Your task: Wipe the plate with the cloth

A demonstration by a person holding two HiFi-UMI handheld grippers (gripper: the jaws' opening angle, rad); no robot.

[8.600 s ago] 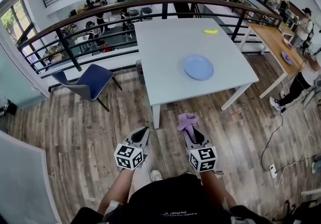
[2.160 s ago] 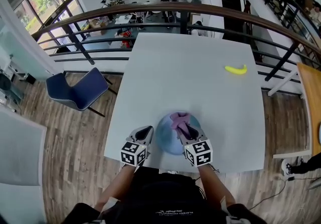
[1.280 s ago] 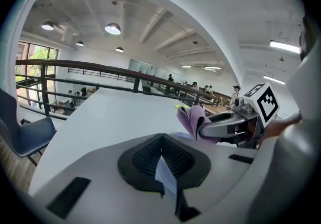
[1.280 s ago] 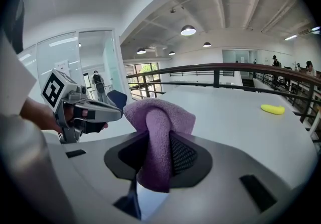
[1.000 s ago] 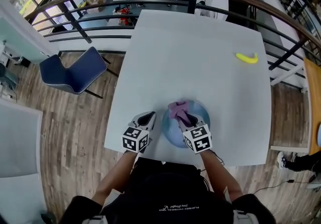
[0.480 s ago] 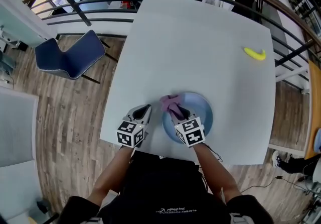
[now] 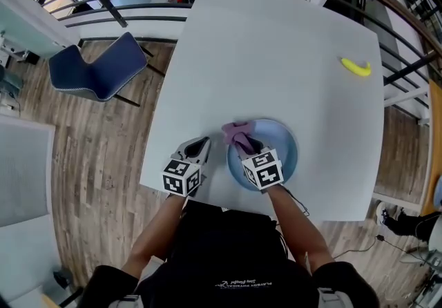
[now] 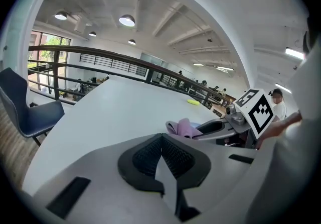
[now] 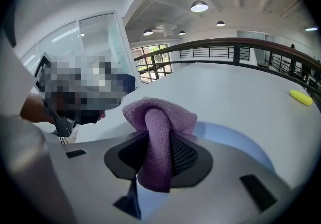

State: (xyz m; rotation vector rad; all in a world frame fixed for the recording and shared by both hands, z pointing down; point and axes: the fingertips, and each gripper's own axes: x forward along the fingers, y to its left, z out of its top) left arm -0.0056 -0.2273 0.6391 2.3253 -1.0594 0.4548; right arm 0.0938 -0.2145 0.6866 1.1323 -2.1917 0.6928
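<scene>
Right gripper [image 7: 243,143] clamps cloth [image 7: 233,132] — plate [image 7: 287,149] left rim.

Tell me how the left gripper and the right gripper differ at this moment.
The right gripper is shut on the cloth; the left gripper is shut on nothing. The right gripper is over the plate; the left gripper is beside it, over the bare table. Both point forward across the table.

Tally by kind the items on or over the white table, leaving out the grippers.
plate: 1
cloth: 1
banana: 1
Total: 3
</scene>
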